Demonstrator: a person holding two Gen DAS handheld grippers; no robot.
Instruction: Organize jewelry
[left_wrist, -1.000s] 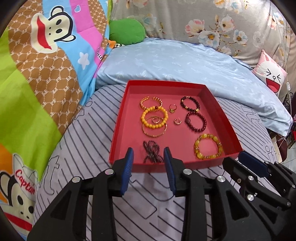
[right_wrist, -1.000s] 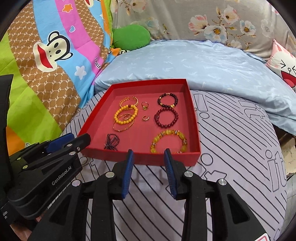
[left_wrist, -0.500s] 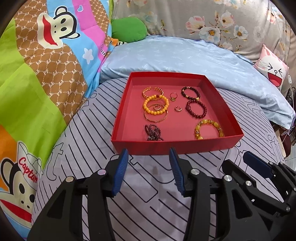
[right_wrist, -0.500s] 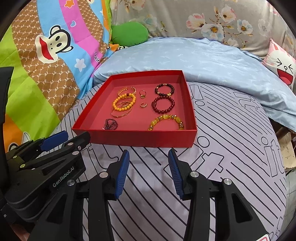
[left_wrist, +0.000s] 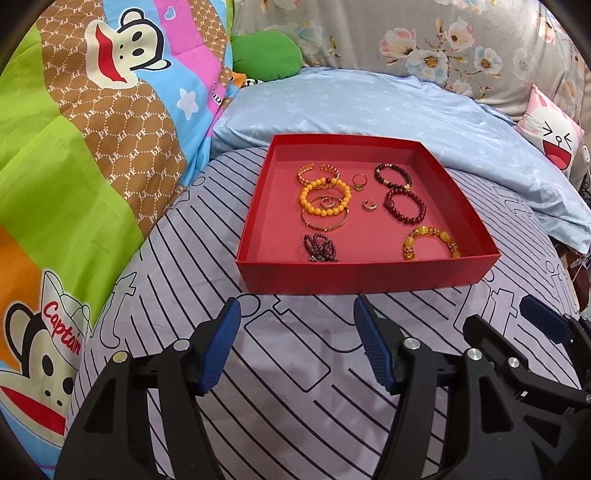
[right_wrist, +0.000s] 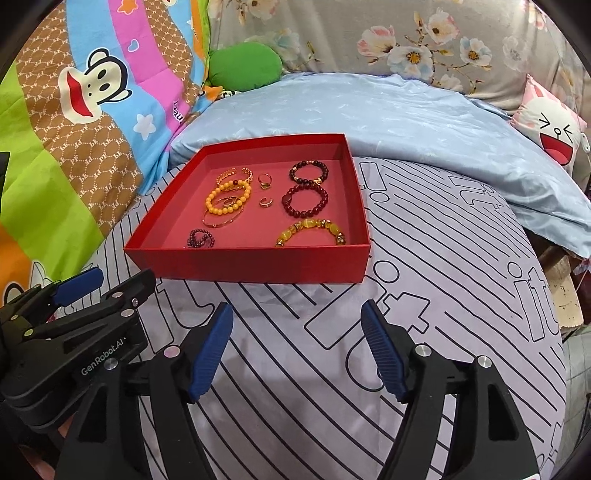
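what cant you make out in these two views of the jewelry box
- Yellow stone bracelet: its near edge is hidden behind the red box's front wall, right wrist view.
- Dark bead bundle: too tangled to tell whether it is one strand or several, left wrist view.
- Small ring: too small for detail.
- Right gripper: cut off by the left view's edge.

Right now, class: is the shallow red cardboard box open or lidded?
Open: the shallow red cardboard box has no lid, and its beaded bracelets and rings lie exposed.
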